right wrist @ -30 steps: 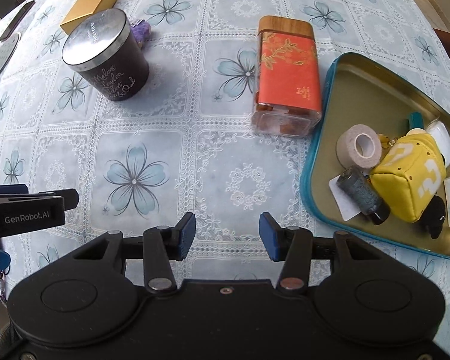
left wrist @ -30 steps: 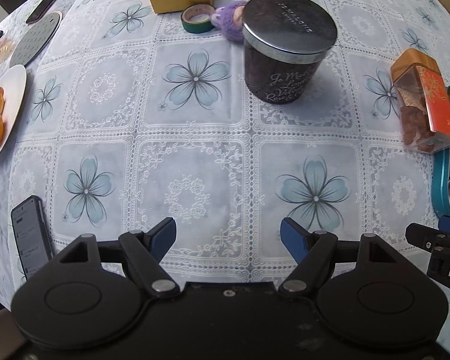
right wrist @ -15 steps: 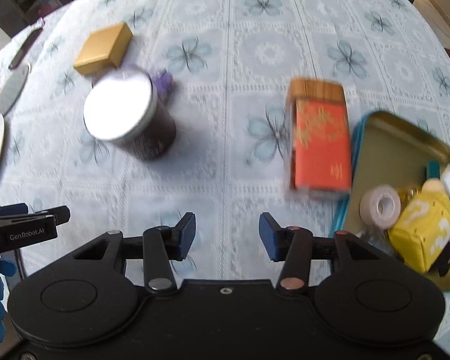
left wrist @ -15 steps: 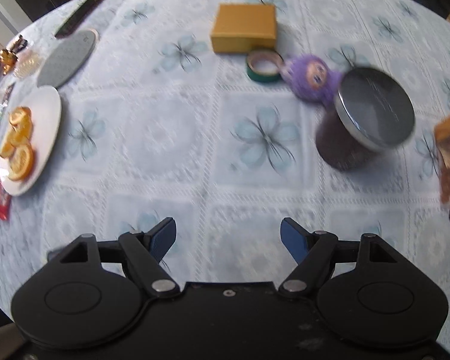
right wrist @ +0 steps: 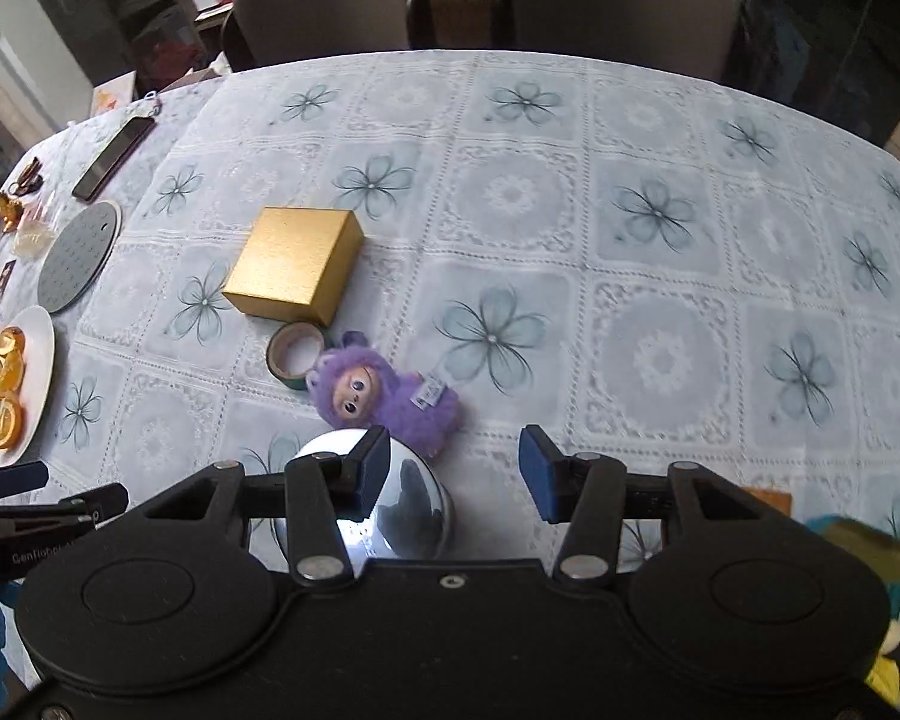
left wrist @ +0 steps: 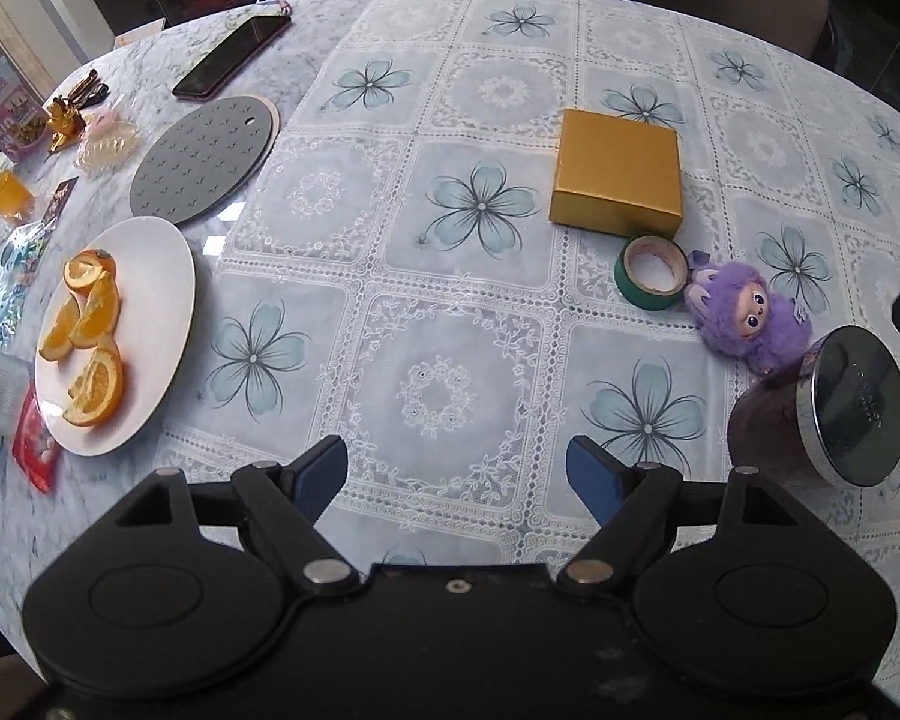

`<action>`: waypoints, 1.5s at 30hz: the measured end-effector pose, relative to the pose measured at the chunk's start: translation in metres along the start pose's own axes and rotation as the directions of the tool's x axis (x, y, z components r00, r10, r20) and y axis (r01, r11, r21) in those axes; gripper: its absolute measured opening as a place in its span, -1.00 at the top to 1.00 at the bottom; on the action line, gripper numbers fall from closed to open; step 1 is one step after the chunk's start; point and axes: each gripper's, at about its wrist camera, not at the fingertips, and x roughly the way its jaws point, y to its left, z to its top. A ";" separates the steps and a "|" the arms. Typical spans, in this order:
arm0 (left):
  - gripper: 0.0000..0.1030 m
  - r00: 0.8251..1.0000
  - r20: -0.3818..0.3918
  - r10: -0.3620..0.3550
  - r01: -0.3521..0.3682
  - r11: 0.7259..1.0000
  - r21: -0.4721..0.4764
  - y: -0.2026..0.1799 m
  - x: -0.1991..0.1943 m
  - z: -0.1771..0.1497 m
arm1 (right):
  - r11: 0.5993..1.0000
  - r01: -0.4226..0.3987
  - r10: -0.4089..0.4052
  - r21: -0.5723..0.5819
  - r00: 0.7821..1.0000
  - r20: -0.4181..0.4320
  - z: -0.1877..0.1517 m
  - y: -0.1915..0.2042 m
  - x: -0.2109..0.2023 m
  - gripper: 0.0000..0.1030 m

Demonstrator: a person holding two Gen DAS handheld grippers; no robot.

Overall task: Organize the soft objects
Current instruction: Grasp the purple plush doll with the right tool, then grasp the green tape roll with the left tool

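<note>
Right wrist view shows the fluffy purple plush doll with big eyes [right wrist: 384, 399] lying on the flowered lace tablecloth [right wrist: 630, 240]. The doll is just ahead of the right gripper [right wrist: 453, 474], whose blue fingers are spread apart and hold nothing. The roll of green tape [right wrist: 294, 355] touches the doll's head, and the flat gold box [right wrist: 294, 264] sits just behind the tape. The dark jar with a shiny metal lid [right wrist: 402, 510] stands very close, right under the left finger.

In the other view, the left gripper [left wrist: 456, 471] is also wide open and empty, over bare cloth.

Reaching for the doll could bump the jar and tip it. The fingers might also catch the tape.
</note>
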 end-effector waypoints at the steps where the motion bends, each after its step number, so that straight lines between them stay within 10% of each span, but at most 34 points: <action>1: -0.53 1.000 -0.009 -0.001 0.001 1.000 -0.007 0.003 0.004 -0.001 | 0.999 -0.001 0.001 -0.034 1.000 -0.006 0.006 0.007 0.008 0.04; 9: -0.53 0.997 -0.074 -0.003 -0.002 0.997 -0.072 0.024 0.030 -0.008 | 0.946 -0.016 -0.018 -0.324 0.994 -0.103 0.027 0.052 0.072 0.05; 22: -0.53 0.994 -0.110 -0.003 -0.012 0.991 -0.137 0.036 0.058 0.005 | 0.749 -0.078 -0.099 -0.658 0.968 -0.228 0.008 0.087 0.125 -0.08; 34: -0.53 0.998 -0.037 -0.043 0.042 0.998 -0.043 -0.016 0.065 0.054 | 0.936 -0.061 0.033 -0.348 0.996 -0.087 0.034 0.026 0.071 0.10; 45: -0.58 0.997 0.012 -0.079 0.077 0.987 0.140 -0.106 0.098 0.093 | 0.989 -0.058 0.058 -0.139 0.998 -0.004 0.024 -0.024 0.026 0.10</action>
